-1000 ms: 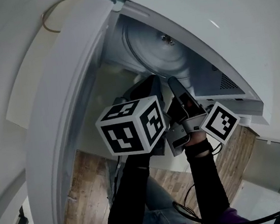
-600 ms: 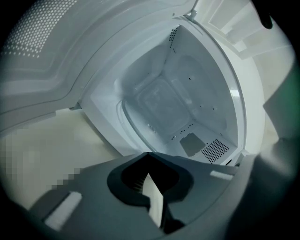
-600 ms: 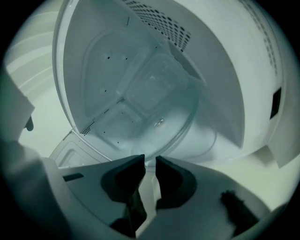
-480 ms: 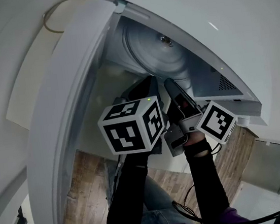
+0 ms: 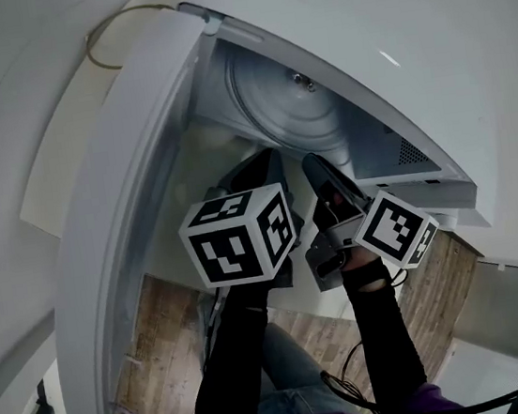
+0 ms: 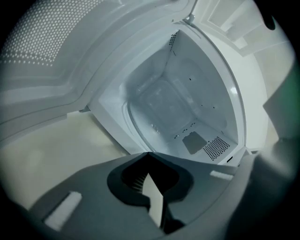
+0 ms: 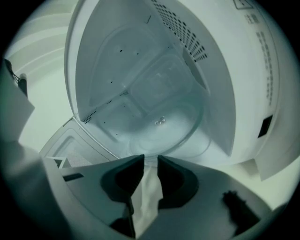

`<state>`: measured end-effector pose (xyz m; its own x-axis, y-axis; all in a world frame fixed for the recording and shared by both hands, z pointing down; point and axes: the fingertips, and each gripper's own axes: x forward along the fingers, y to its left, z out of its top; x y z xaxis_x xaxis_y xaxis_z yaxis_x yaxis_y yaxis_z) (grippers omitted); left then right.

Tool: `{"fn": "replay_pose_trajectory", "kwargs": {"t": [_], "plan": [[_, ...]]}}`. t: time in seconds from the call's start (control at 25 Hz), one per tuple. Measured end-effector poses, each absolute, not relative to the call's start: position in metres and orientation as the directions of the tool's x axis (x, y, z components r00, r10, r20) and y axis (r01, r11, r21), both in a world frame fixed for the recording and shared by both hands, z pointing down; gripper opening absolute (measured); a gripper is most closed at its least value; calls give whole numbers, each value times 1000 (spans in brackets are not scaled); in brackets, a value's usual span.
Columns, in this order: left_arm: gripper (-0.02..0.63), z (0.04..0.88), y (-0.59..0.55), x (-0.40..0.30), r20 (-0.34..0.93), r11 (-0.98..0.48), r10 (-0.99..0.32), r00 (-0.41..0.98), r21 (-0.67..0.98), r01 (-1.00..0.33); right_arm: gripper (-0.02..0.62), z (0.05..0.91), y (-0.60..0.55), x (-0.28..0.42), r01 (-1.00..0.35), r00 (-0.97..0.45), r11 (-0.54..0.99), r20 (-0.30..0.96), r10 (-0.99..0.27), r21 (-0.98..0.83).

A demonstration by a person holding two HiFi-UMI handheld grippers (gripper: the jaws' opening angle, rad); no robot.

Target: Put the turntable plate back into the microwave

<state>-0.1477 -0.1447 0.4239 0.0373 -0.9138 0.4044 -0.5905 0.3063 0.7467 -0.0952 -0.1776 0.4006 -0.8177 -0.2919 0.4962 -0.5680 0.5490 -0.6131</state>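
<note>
The clear glass turntable plate [image 5: 288,103] lies on the floor of the open white microwave [image 5: 390,51]. Both grippers sit side by side at the cavity's mouth. My left gripper [image 5: 265,160] is shut with nothing in it; in the left gripper view its closed tips [image 6: 149,154] stop short of the plate [image 6: 164,101]. My right gripper [image 5: 311,162] has its jaws a narrow gap apart and has just been opening. In the right gripper view its tips [image 7: 150,159] stand right at the near rim of the plate [image 7: 159,101].
The microwave door [image 5: 126,200] hangs wide open at the left. The cavity's side wall has a vent grille [image 6: 215,147] and a grey cover patch [image 6: 193,142]. A pale counter [image 6: 56,140] runs in front. Below lies a wood floor [image 5: 153,338], and a cable [image 5: 108,32] loops behind the microwave.
Both grippers stay at the cavity's mouth. The right gripper's marker cube has rolled a little. The plate lies where it was.
</note>
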Motion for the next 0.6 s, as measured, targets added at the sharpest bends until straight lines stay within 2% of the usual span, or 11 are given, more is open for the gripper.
{"fn": "replay_pose_trajectory", "kwargs": {"t": [0.28,0.52,0.6], "plan": [[5,404,-131,-132,414,297,-910,32,704,-645,80,377,-161,-84,-552,-825,604,481,-296,-575],[5,348,-103,-110,336,268,-940,-59,621,-737,36,298,-131,-72,-446,-880,798,360,-309,-405],[5,322,-95,-102,311,261,-946,-91,565,-783,29,266,-120,-69,-395,-911,834,282,-302,-385]]}}
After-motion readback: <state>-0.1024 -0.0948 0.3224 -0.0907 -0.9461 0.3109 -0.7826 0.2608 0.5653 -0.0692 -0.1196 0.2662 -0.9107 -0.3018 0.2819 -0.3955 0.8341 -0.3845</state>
